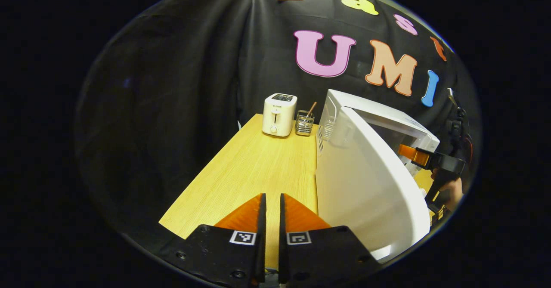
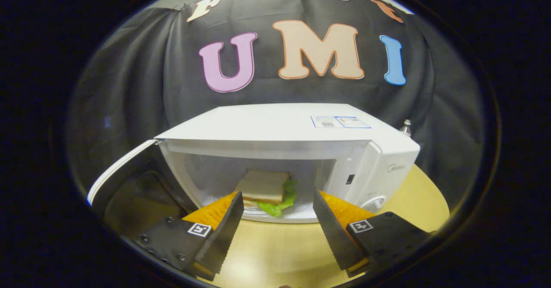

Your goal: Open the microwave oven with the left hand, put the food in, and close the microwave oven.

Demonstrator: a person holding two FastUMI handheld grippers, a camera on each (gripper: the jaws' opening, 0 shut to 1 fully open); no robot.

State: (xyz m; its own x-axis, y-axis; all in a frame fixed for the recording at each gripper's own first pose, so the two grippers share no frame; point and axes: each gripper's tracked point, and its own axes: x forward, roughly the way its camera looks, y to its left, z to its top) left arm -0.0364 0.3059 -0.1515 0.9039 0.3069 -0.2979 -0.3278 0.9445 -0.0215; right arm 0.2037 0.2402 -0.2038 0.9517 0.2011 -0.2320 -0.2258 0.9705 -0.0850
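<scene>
The white microwave (image 2: 284,133) stands on the wooden table with its door (image 2: 125,176) swung open to the left. A sandwich (image 2: 266,190) with lettuce lies inside the cavity. My right gripper (image 2: 277,199) is open just in front of the opening, with the sandwich beyond its fingertips and nothing between them. In the left gripper view, my left gripper (image 1: 272,202) is shut with nothing held, hovering over the table left of the open door (image 1: 366,184). The right gripper (image 1: 416,154) and the hand (image 1: 452,191) holding it show past the door's edge.
A white toaster (image 1: 279,114) and a wire holder (image 1: 304,122) with a stick in it stand at the far end of the table (image 1: 249,163). The table's left edge drops off to black cloth. A bottle top (image 2: 404,128) peeks from behind the microwave.
</scene>
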